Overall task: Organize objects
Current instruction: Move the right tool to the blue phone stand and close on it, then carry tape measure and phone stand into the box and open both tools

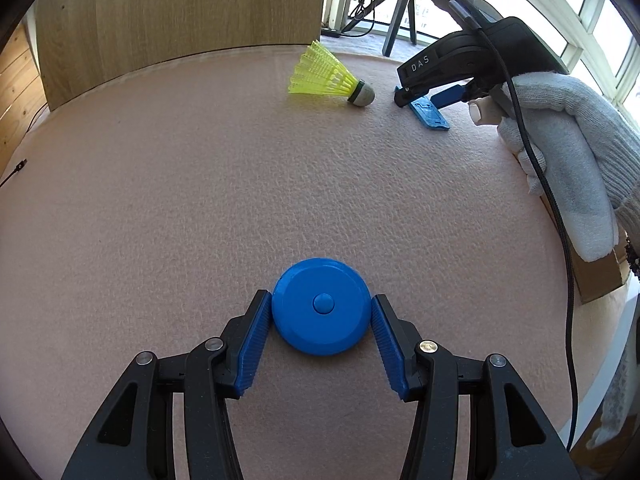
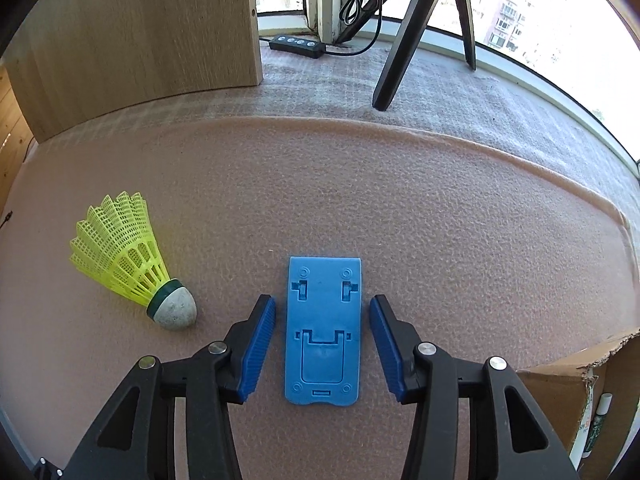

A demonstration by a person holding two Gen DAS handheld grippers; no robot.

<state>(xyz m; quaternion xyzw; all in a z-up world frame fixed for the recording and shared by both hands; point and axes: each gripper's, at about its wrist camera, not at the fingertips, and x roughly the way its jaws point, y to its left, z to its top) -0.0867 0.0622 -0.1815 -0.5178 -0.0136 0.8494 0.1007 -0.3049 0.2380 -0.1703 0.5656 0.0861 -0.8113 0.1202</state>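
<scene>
The right gripper (image 2: 322, 308) points steeply down over a flat blue phone stand (image 2: 322, 332) that lies on the pink mat (image 2: 440, 220). The stand lies between the two blue pads, and its long axis runs from near to far, the same way as the fingers (image 2: 262, 344) point. So the jaws stand across its short width, which I judge is the good direction for a pinch. A narrow strip of mat shows on each side of the stand, so the pads are not touching it; this gripper is released, with nothing held. Because the stand is thin and lies flat, the fingers must probably go down to the mat before they close, otherwise the pads may slip over its top.

To the left of the stand, near but apart, a yellow shuttlecock (image 2: 128, 264) lies on its side with its cork end toward the gripper. A closing left pad could push it, in my judgement.

The left gripper (image 1: 322, 312) is nearer to the other thing, a round blue disc (image 1: 321, 306) with a small button in its middle. The disc sits on the mat between its pads, and both pads appear to touch its rim, so I read this gripper as clenched on the disc. In this view the gloved hand (image 1: 568, 152) with the right gripper is far to the right, well apart.
</scene>
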